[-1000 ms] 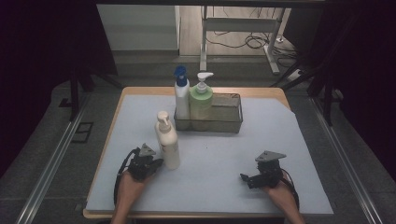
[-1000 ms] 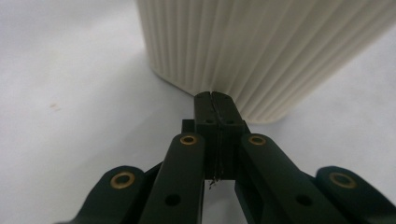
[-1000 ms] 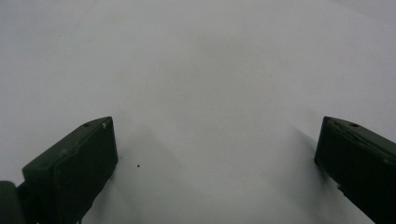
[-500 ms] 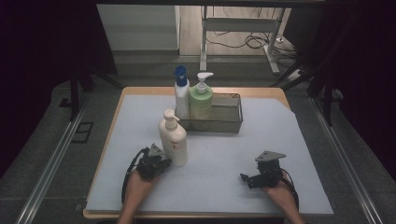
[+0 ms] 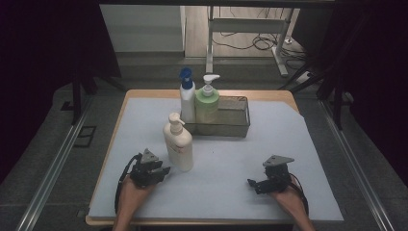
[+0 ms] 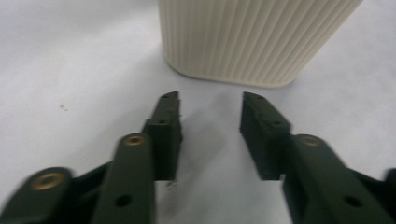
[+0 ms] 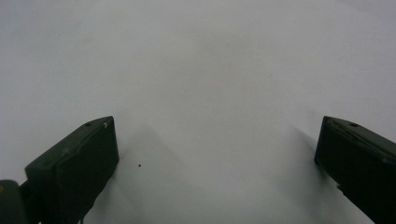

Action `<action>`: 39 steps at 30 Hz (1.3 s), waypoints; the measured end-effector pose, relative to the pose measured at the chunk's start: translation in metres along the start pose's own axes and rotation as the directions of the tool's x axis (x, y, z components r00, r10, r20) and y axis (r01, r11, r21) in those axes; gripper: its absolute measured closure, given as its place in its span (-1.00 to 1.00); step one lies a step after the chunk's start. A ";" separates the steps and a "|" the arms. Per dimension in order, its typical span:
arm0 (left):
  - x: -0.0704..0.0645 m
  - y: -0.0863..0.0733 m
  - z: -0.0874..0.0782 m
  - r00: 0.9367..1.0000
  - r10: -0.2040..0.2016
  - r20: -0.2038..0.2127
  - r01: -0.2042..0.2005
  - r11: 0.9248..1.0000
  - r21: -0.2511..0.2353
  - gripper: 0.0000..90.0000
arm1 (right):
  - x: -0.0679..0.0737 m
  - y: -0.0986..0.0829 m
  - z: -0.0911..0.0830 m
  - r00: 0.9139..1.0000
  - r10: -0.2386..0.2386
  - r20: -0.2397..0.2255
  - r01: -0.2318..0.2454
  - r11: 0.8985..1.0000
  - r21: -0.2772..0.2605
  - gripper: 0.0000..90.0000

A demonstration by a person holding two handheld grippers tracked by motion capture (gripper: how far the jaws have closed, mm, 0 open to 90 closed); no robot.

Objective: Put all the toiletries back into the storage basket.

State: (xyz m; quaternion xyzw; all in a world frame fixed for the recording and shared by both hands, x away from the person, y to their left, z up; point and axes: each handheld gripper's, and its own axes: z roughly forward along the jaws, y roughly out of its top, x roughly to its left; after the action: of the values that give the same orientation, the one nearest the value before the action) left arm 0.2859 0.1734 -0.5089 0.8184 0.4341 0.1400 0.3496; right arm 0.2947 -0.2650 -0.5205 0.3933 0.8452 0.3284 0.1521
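2 hand-held grippers rest low on the white-covered table (image 5: 308,144): the left gripper (image 6: 210,116), jaws partly open and empty, sits just short of the cream pump bottle (image 6: 247,42), while the right gripper (image 7: 215,154) lies wide open, holding nothing. To grasp cleanly, the left jaws likely need widening before straddling the ribbed body squarely. Beyond, 2 more bottles stand in a metal basket (image 5: 235,126).
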 end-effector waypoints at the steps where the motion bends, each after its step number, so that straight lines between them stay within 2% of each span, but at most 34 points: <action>1: 0.000 0.000 0.000 1.000 -0.001 -0.007 0.001 1.000 -0.002 0.08 | 0.000 0.000 0.000 1.000 0.000 0.000 0.000 1.000 0.003 -1.00; 7: 0.002 -0.005 -0.004 0.999 -0.022 -0.047 0.023 1.000 0.008 -0.45 | 0.005 0.003 -0.003 0.999 -0.032 -0.018 0.033 0.999 0.010 -1.00; 11: 0.007 -0.011 -0.008 0.996 -0.044 -0.072 0.045 0.999 0.013 -0.71 | 0.009 0.007 -0.007 0.999 -0.041 -0.031 0.041 0.999 -0.005 -1.00; 12: 0.008 -0.013 -0.009 0.995 -0.059 -0.078 0.060 0.998 0.008 -0.71 | 0.009 0.008 -0.008 0.998 -0.048 -0.035 0.047 0.999 -0.008 -1.00; 16: 0.011 -0.019 -0.008 0.994 -0.068 -0.087 0.070 0.997 0.018 -0.73 | 0.014 0.015 -0.013 0.997 -0.060 -0.052 0.058 0.998 -0.033 -1.00; 19: 0.011 -0.022 -0.005 0.993 -0.051 -0.108 0.055 0.998 0.030 -0.73 | 0.017 0.020 -0.016 0.996 -0.059 -0.072 0.056 0.997 -0.046 -1.00; 22: 0.011 -0.023 -0.004 0.993 -0.043 -0.111 0.046 0.999 0.018 -0.74 | 0.021 0.024 -0.016 0.994 -0.063 -0.086 0.059 0.997 -0.054 -1.00; 29: 0.011 -0.024 -0.004 0.993 -0.047 -0.111 0.049 0.999 0.012 -0.73 | 0.029 0.039 -0.016 0.990 -0.093 -0.104 0.086 0.994 -0.072 -1.00; 39: 0.010 -0.025 -0.004 0.992 -0.047 -0.114 0.048 0.999 0.010 -0.73 | 0.038 0.061 -0.019 0.984 -0.109 -0.138 0.096 0.991 -0.098 -1.00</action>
State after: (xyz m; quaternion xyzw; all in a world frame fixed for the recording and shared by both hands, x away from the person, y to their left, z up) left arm 0.2747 0.1928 -0.5241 0.8007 0.4735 0.1752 0.3224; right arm 0.2953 -0.2153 -0.4653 0.3175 0.8571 0.3858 0.1254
